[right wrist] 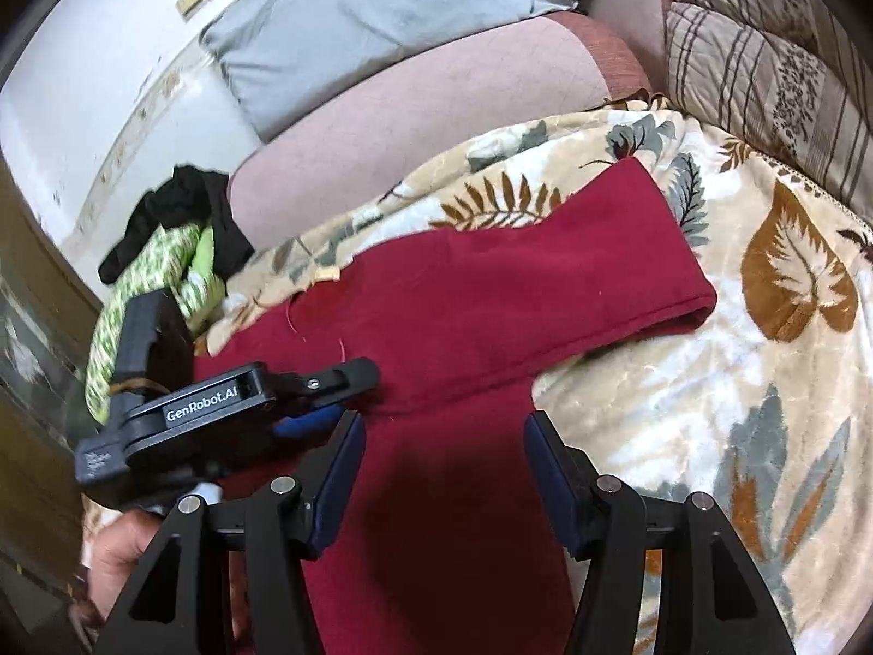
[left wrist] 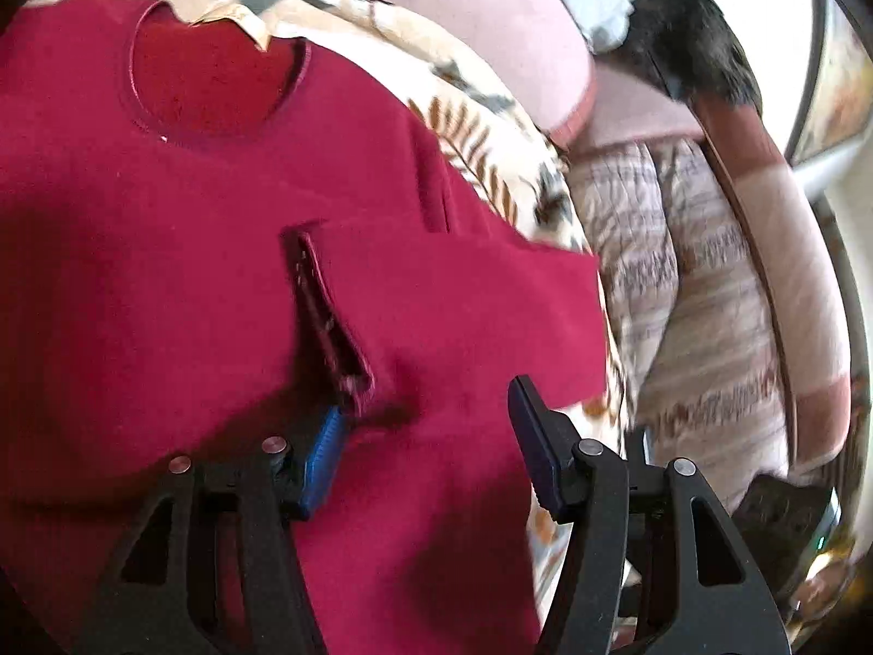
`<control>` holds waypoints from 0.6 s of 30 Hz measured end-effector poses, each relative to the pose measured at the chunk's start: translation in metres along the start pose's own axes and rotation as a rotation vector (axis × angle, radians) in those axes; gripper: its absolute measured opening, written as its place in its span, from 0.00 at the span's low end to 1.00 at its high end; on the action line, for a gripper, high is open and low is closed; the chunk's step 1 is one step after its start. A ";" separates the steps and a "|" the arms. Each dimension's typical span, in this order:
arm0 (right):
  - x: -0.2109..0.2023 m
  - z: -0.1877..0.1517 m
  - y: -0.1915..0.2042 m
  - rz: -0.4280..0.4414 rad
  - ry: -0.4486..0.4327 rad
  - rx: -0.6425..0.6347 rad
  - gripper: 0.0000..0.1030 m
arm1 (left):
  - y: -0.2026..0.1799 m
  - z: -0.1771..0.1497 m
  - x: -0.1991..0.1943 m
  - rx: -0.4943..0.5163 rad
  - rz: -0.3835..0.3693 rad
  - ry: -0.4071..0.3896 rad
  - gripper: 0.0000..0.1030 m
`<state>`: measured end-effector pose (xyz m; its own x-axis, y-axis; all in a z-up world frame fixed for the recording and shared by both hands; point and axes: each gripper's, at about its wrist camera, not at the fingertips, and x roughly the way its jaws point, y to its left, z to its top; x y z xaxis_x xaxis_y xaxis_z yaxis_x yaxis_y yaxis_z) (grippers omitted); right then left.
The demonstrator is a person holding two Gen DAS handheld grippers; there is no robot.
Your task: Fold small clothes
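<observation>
A dark red T-shirt [left wrist: 218,251] lies spread on a leaf-patterned blanket [left wrist: 469,125], collar at the top left. One sleeve edge is folded over onto the body. My left gripper [left wrist: 431,436] is open just above the shirt, its left pad touching the folded sleeve edge [left wrist: 327,322]. In the right wrist view the shirt [right wrist: 491,316] stretches a sleeve toward the right. My right gripper [right wrist: 444,469] is open over the shirt's body and holds nothing. The left gripper's black body [right wrist: 218,409] lies low on the shirt to its left.
A pink sofa back [right wrist: 414,103] and a grey pillow [right wrist: 371,16] stand behind the blanket [right wrist: 764,338]. A green and black clothes pile [right wrist: 169,240] lies at the left. A striped quilt [right wrist: 764,54] is at the right.
</observation>
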<state>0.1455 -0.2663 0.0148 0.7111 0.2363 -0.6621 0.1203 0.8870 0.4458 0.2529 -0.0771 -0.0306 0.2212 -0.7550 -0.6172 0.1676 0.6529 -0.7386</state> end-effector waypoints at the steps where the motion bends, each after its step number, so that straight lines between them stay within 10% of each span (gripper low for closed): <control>1: 0.002 0.003 0.000 0.010 0.001 0.013 0.56 | 0.001 0.002 0.001 -0.015 0.000 -0.005 0.55; 7: -0.004 0.009 -0.028 0.057 -0.006 0.189 0.56 | 0.008 0.008 0.004 -0.086 0.139 -0.039 0.09; 18: -0.025 0.003 -0.084 0.043 -0.080 0.485 0.57 | -0.065 0.019 -0.079 0.196 0.272 -0.272 0.06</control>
<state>0.1194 -0.3479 -0.0039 0.7716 0.2206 -0.5966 0.3844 0.5856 0.7137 0.2430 -0.0587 0.0713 0.5233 -0.5280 -0.6689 0.2416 0.8447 -0.4777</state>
